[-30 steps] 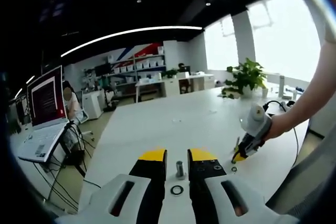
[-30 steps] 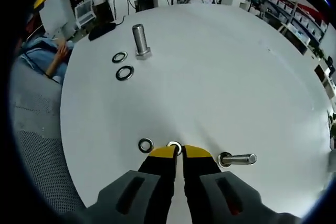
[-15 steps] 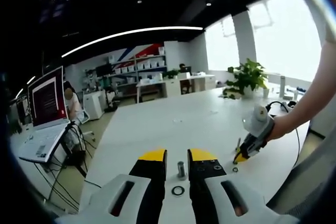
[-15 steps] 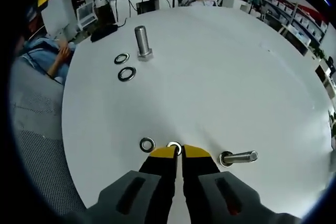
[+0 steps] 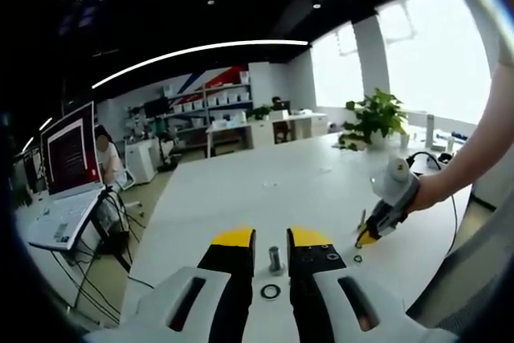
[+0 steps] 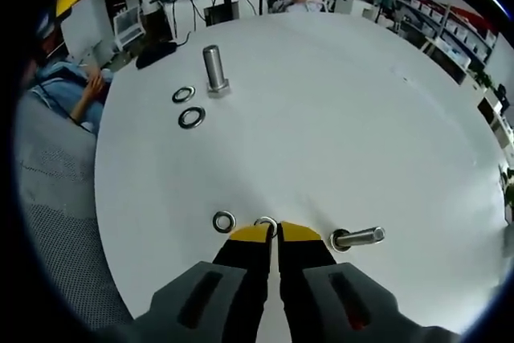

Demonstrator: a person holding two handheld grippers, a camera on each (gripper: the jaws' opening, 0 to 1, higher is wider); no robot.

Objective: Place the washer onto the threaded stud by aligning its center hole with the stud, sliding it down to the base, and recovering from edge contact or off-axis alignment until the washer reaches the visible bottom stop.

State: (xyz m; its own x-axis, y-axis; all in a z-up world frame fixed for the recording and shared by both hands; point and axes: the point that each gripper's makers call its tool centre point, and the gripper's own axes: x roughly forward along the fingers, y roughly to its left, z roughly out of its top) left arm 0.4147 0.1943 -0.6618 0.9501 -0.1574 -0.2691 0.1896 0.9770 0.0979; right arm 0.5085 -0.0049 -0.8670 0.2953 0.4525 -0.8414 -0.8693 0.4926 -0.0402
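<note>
An upright threaded stud [image 5: 275,259] stands on the white table [image 5: 265,190], seen between my left gripper's [image 5: 271,238] open jaws, with a washer [image 5: 271,290] lying in front of it. The same stud [image 6: 214,70] stands far off in the right gripper view with two washers [image 6: 183,95] [image 6: 191,117] beside it. My right gripper [image 6: 273,230] is down at the table with its jaws closed on a washer [image 6: 266,223] that peeks past the yellow tips. A hand holds that right gripper [image 5: 377,226] at the right of the left gripper view.
A loose washer [image 6: 223,221] lies left of the right jaws and a bolt [image 6: 357,238] lies on its side to their right. A laptop [image 5: 68,174] sits at the table's left edge, a potted plant [image 5: 376,118] at the back. Seated people are beyond the table.
Both views have shifted only slightly. The right gripper stays on the same washer at the table, and the left gripper holds its place before the stud.
</note>
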